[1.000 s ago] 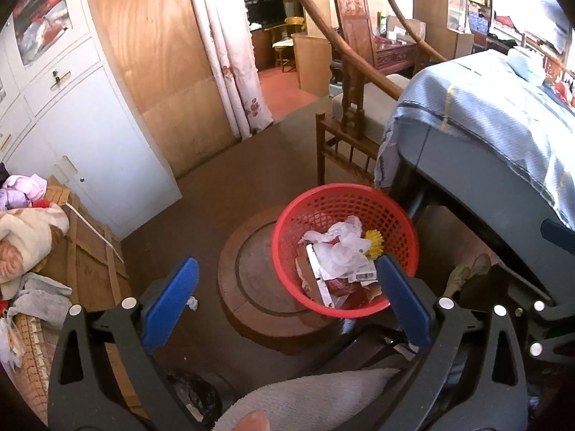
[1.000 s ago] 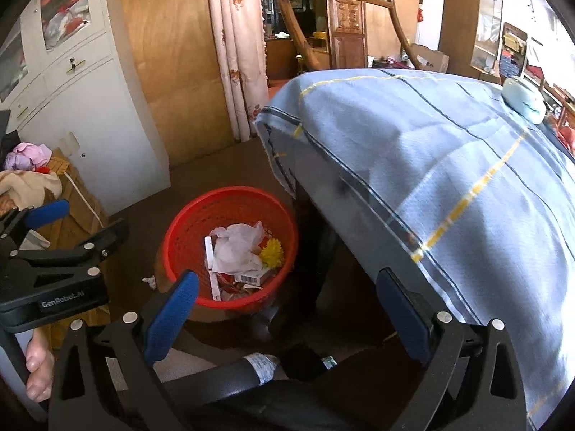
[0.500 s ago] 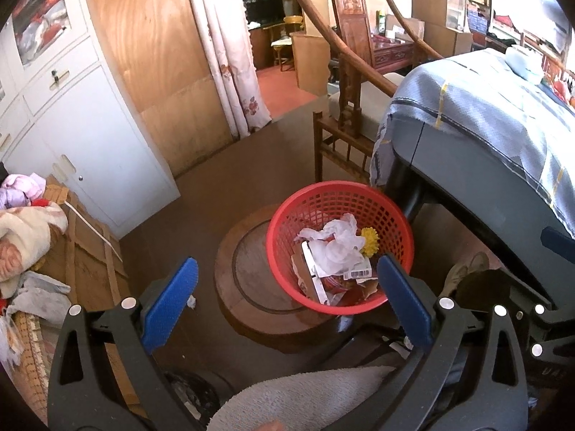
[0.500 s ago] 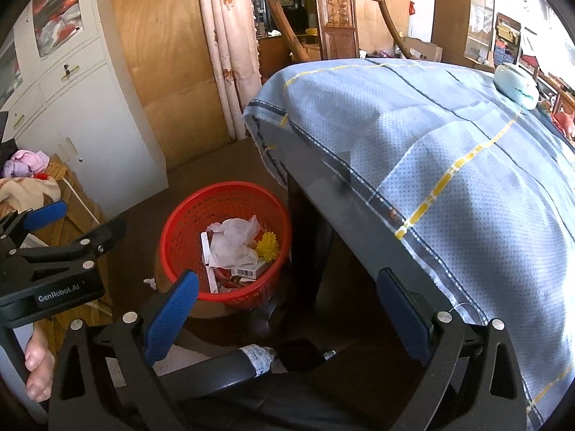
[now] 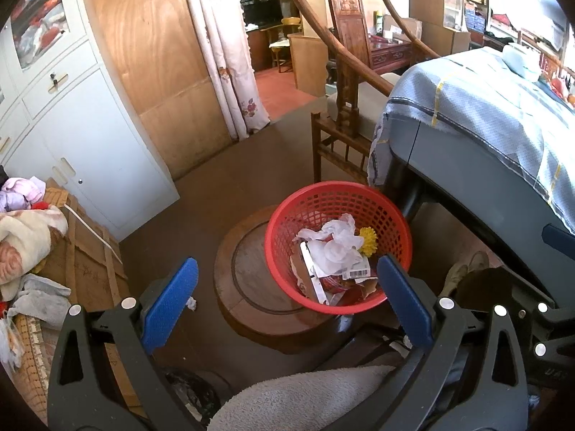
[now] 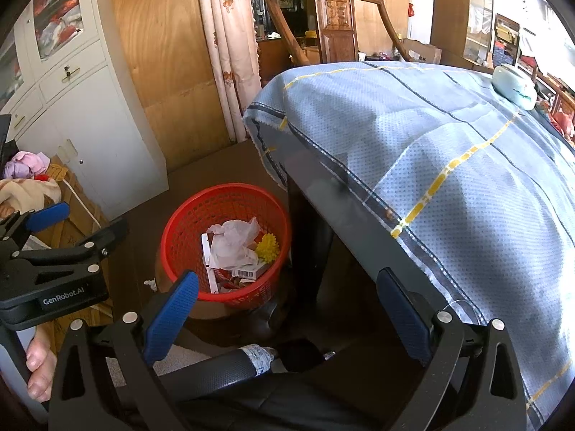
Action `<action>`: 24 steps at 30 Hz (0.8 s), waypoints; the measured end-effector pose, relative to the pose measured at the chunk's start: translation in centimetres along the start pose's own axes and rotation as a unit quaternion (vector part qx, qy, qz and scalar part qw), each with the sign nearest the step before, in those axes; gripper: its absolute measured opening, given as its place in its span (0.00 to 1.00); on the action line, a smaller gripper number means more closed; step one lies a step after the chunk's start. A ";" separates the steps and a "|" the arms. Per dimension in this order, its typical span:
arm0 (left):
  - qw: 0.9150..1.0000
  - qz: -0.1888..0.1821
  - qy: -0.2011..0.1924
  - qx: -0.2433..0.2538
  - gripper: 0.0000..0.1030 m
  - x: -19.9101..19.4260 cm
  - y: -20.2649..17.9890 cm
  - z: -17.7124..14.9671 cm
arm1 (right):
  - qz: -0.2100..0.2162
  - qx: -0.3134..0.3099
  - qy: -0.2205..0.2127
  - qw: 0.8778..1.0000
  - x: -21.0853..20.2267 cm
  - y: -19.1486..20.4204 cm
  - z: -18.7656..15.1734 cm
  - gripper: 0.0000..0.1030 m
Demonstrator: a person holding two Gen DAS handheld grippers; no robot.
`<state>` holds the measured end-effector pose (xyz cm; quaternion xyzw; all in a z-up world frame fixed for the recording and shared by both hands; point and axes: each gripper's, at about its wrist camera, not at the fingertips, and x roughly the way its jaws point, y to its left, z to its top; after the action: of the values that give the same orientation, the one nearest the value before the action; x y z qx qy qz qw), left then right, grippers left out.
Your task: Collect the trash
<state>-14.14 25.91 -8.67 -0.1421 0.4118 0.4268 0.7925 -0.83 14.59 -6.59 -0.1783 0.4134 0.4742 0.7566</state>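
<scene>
Both pairs of jaws stand wide apart with nothing between them: the left gripper (image 5: 287, 305) hangs over the floor short of the basket, and the right gripper (image 6: 287, 312) hovers near the table's corner, where the blue checked cloth (image 6: 413, 151) drapes over the edge.

Just beyond the left jaws sits the red basket (image 5: 305, 204), on a round wooden base (image 5: 248, 276) on the floor, close beside the table's corner leg. It already holds crumpled white tissue (image 5: 334, 240), a yellow flower-like ball (image 5: 367, 240), a white strip and some torn card, so much of the collecting looks done. What seems left is a small white scrap (image 5: 191, 302) on the floor beside the wooden base (it shows in the right view too, left of the basket). Whether the pale blue object (image 6: 514, 84) far along the table is trash, I cannot tell.

As for writing, "GenRobot.AI" reads plainly on the left gripper's body in the right view. A carton in the basket carries a barcode label (image 5: 355, 272); its digits are too small to read.
</scene>
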 end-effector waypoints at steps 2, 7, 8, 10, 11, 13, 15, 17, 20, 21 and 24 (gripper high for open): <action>1.000 -0.001 0.001 -0.001 0.93 0.0 0.0 0.0 | 0.000 0.000 -0.001 1.000 -0.1 0.0 0.0 0.94; 1.000 0.000 0.001 -0.001 0.93 0.1 0.0 0.0 | 0.000 0.000 -0.001 1.000 -0.1 0.0 0.0 0.94; 1.000 -0.001 0.001 -0.001 0.93 0.1 0.0 0.0 | 0.000 0.000 -0.001 1.000 -0.1 0.0 0.0 0.94; 1.000 0.000 0.002 -0.001 0.93 0.0 0.0 0.0 | -0.001 0.000 -0.001 1.000 -0.1 0.0 0.0 0.94; 1.000 0.000 0.003 -0.001 0.93 0.0 0.1 0.0 | 0.000 0.000 -0.001 1.000 -0.1 0.0 0.0 0.94; 1.000 -0.001 0.003 -0.002 0.93 0.0 0.1 0.0 | 0.000 0.000 -0.001 1.000 -0.1 0.0 0.0 0.94; 1.000 -0.001 0.002 -0.001 0.93 0.0 0.1 0.0 | 0.000 0.000 0.000 1.000 -0.1 0.0 0.0 0.95; 1.000 -0.001 0.003 0.000 0.93 0.0 0.0 0.0 | 0.000 0.000 -0.001 1.000 -0.1 0.0 0.0 0.94; 1.000 0.000 0.004 0.000 0.93 0.0 0.1 0.0 | 0.000 0.000 -0.001 1.000 -0.1 0.0 0.0 0.94; 1.000 0.000 0.004 0.000 0.93 0.0 0.1 -0.1 | -0.001 0.000 -0.001 1.000 -0.1 0.0 0.0 0.94; 1.000 0.000 0.005 0.001 0.93 0.0 0.2 -0.1 | 0.000 0.001 -0.001 1.000 -0.1 0.0 -0.1 0.94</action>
<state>-14.34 25.91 -8.72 -0.1439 0.4160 0.4255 0.7907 -0.85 14.48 -6.52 -0.1774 0.4126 0.4739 0.7574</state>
